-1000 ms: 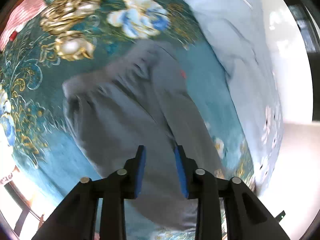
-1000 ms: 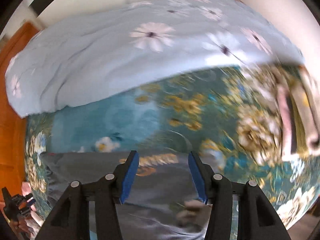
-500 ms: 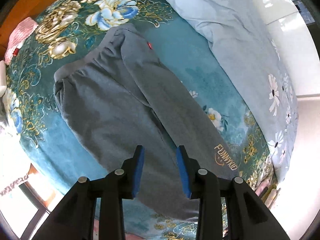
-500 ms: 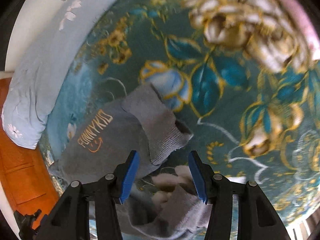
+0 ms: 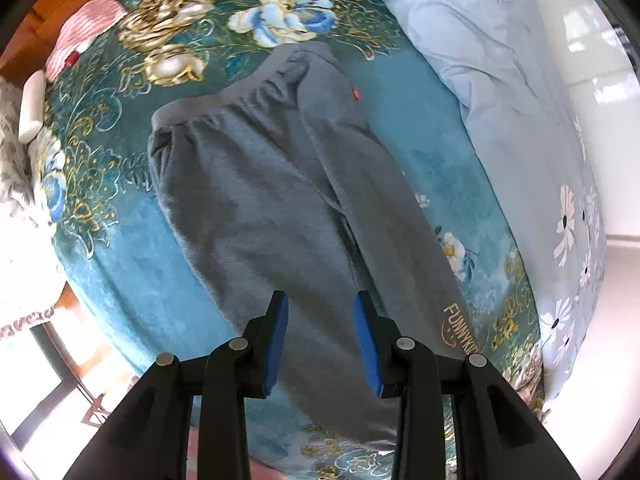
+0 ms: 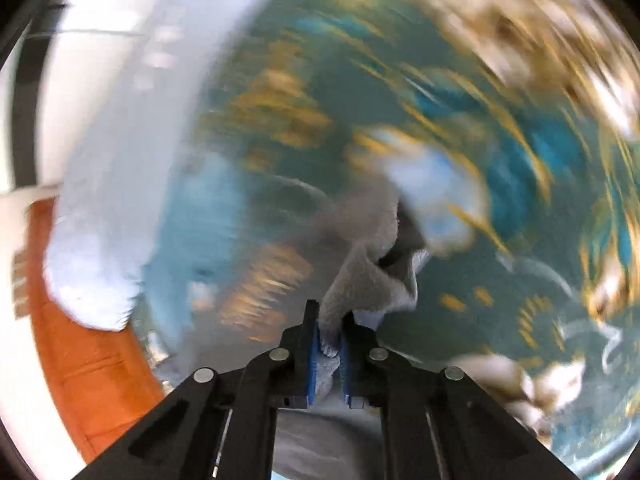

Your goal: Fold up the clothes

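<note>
In the left wrist view the left gripper (image 5: 320,338) hangs above the grey sweatpants (image 5: 272,200) with its blue pads (image 5: 278,344) set apart and nothing between them; the sweatpants lie spread flat on the teal floral bedspread (image 5: 420,128), the waistband at the far end and the two legs running toward the near edge, side by side with a dark seam of shadow between them; a small red tag (image 5: 355,94) sits on the right hip, and the orange "FUNNYKID" print (image 5: 460,326) runs along the right leg near its cuff, just right of the gripper; a pale blue duvet (image 5: 500,72) with white daisies is heaped along the right side of the bed, its edge lying on the bedspread and apart from the pants; at the far left a pink-and-white striped cloth (image 5: 86,20) rests against the orange wood, and a small white block (image 5: 32,106) lies just beside it on the left edge. The right wrist view is heavily smeared, so detail is scarce; the right gripper (image 6: 330,344) has its blue pads (image 6: 314,354) drawn close together and clamped on a bunch of grey fabric, the cuff (image 6: 372,264) of the sweatpants, which rises from between the fingers and stands lifted off the bedspread (image 6: 500,300), its dark opening turned to the right; the pale blue duvet (image 6: 120,208) fills the left side, with orange wood (image 6: 84,360) at the near left beneath it; whether more of the pants is raised cannot be told through the blur.
</note>
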